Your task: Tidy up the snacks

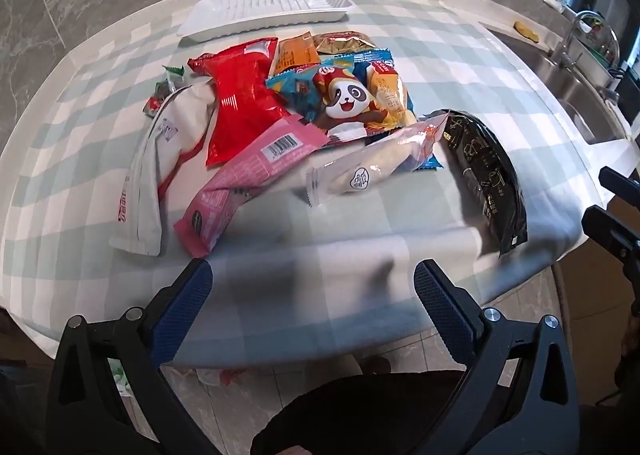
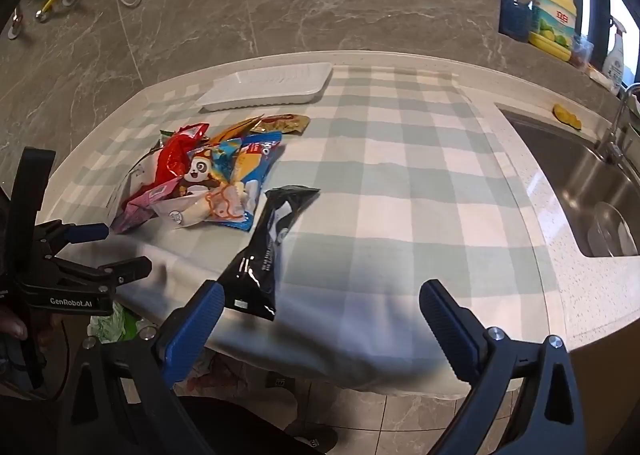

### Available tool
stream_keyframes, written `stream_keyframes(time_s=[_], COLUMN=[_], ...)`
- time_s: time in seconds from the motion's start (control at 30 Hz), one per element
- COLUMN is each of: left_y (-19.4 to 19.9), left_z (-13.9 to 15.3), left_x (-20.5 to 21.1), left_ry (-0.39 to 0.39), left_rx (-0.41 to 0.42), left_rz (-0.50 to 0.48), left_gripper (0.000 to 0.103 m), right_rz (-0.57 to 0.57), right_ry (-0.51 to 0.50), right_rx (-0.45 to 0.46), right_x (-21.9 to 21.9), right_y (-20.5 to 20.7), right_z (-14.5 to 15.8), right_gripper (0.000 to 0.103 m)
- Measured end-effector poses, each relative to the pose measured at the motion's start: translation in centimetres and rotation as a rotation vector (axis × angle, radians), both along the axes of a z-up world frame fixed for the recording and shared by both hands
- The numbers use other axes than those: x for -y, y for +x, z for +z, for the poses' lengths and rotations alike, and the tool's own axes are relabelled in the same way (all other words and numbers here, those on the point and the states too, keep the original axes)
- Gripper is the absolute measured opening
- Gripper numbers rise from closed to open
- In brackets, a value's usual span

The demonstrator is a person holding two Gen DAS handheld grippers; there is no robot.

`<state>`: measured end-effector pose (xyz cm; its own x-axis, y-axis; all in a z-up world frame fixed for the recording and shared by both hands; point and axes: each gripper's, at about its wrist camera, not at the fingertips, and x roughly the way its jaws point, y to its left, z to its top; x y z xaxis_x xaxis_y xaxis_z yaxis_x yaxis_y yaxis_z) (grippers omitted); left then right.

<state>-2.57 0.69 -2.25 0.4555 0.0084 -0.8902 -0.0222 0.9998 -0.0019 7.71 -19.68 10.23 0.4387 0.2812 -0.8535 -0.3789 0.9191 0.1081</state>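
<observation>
Item: snack pile (image 1: pixel 304 111), loose, ahead of our left gripper (image 1: pixel 313 287), whose jaws stand wide and empty. White tray (image 1: pixel 264 7) beyond it, bare. Black packet (image 2: pixel 268 247) apart from the pile, just ahead-left of our right gripper (image 2: pixel 322 305), also spread and holding nothing. Risk, as we judge it: slick, overlapping wrappers may drag neighbours along; the black packet near the edge could slip off. Legible: "GenRobot.AI" on the left gripper body; packet print unreadable.

Window daylight, fisheye warp, dark corners
</observation>
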Motion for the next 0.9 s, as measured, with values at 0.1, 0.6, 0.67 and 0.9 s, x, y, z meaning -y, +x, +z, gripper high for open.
stream_keyframes(time_s=[0.1, 0.6, 0.67, 0.9], left_y=[-0.09, 0.11, 0.13, 0.23], left_z=[0.00, -0.39, -0.40, -0.39], left_x=[-0.09, -0.06, -0.07, -0.25], left_ry=[-0.004, -0.014, -0.013, -0.011], left_rx=[-0.005, -0.007, -0.006, -0.002], left_rz=[0.006, 0.019, 0.019, 0.024], left_gripper=[0.102, 0.102, 0.102, 0.102], right_rz=[0.009, 0.022, 0.023, 0.024], right_ry=[-0.002, 0.000, -0.001, 0.000], right_rx=[-0.001, 0.008, 0.008, 0.007], right_x=[-0.31, -0.74, -0.73, -0.79], right_y=[0.04, 0.23, 0.25, 0.29], right_z=[-0.08, -0.25, -0.25, -0.25], right_gripper=[0.100, 0.100, 0.100, 0.100])
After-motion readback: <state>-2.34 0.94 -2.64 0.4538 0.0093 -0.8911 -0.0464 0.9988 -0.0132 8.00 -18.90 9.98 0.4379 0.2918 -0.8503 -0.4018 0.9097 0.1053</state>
